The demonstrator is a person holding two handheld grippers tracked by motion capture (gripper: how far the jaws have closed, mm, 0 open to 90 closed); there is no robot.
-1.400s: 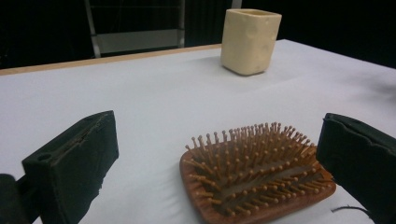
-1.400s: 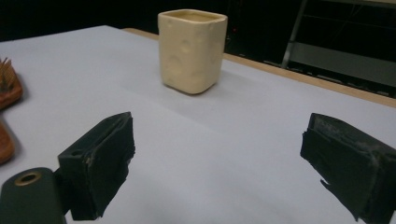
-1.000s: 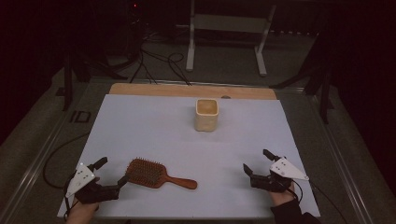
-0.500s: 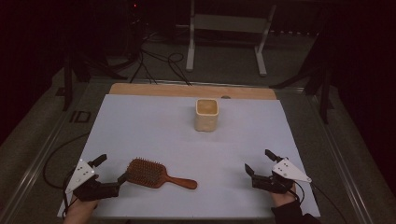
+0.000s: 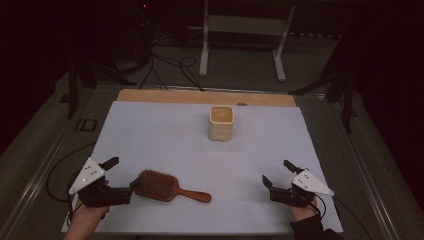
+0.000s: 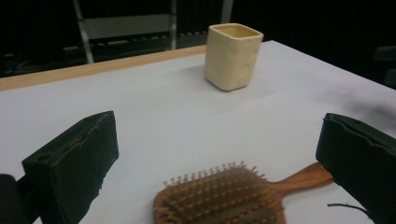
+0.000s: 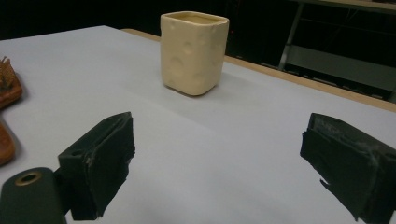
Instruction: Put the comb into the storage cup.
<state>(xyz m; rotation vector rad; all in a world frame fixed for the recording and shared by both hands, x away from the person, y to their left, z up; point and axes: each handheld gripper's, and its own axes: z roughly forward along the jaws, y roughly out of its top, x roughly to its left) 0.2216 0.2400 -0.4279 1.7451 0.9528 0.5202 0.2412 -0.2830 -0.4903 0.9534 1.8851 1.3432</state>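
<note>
A brown wooden hairbrush (image 5: 167,186) lies bristles up near the front left of the white table sheet (image 5: 165,135), its handle pointing right. My left gripper (image 5: 124,172) is open just left of the brush head. In the left gripper view the brush (image 6: 224,196) lies low between the spread jaws of the left gripper (image 6: 219,140), untouched. A cream square cup (image 5: 221,122) stands upright at the far middle; it is the cup (image 6: 232,56) ahead. My right gripper (image 5: 277,172) is open at the front right, holding nothing. The right gripper (image 7: 219,140) faces the cup (image 7: 194,51).
A bare wooden strip (image 5: 200,96) runs along the table's far edge. Beyond it stand a metal frame (image 5: 245,30) and cables (image 5: 170,65) on the dark floor. The brush's edge (image 7: 7,88) shows at the left of the right gripper view.
My left gripper has crept slightly forward and right, closer to the brush head. The right gripper, brush and cup have barely moved.
</note>
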